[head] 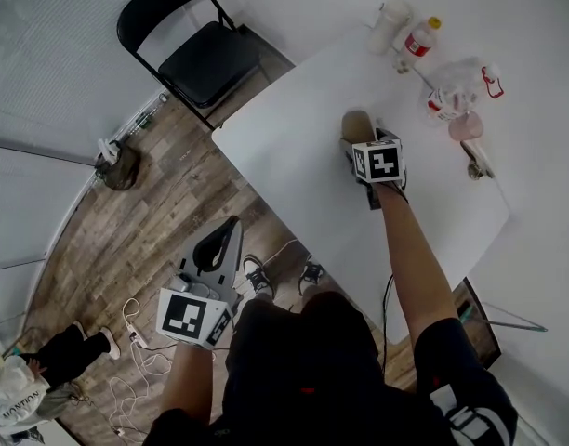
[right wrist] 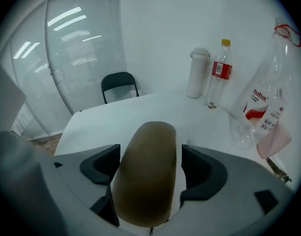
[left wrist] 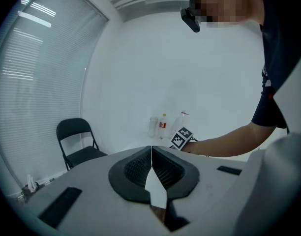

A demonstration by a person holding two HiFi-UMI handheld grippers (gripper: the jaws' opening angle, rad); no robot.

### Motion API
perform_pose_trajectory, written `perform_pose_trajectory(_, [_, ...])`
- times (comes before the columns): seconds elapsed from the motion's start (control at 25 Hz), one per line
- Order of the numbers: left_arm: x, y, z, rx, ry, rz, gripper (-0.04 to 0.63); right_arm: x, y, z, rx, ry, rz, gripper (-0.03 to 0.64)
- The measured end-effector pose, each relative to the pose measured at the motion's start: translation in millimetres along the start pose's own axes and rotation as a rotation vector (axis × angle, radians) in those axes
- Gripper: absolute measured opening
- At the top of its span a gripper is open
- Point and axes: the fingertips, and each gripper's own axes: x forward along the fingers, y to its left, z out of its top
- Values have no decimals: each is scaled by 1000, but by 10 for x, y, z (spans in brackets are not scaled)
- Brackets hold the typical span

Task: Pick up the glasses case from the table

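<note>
A brown, rounded glasses case (right wrist: pixel 148 171) lies on the white table (right wrist: pixel 106 122); in the head view the case (head: pixel 357 124) shows just beyond the right gripper's marker cube. My right gripper (right wrist: pixel 149 166) is open and straddles the case, one dark pad on each side, with a sliver of table showing by the right pad. In the head view the right gripper (head: pixel 361 142) points down at the table. My left gripper (left wrist: pixel 151 173) is shut and empty, its pads meeting, held low off the table's near side (head: pixel 218 249).
At the table's far end stand a white tumbler (right wrist: pixel 198 73), a red-labelled bottle (right wrist: pixel 219 73), a clear plastic bottle (right wrist: pixel 268 82) and a pink cup (right wrist: pixel 274 137). A black folding chair (head: pixel 196 49) stands beyond the table corner. Cables (head: pixel 136 360) lie on the wood floor.
</note>
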Motion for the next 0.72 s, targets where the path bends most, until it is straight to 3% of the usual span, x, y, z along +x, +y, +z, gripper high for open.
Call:
perform_pose_trajectory(0.36, [-90, 165, -20, -10, 10, 12, 23, 273, -9, -111, 50, 102, -38, 387])
perform_pose_trajectory(0.52, [-121, 213, 10, -8, 5, 8, 23, 332, -19, -120, 82, 73, -52, 388])
perform_pose_trajectory(0.72, [-180, 225, 58, 8, 2, -4, 23, 329, -16, -122, 120, 41, -7, 388])
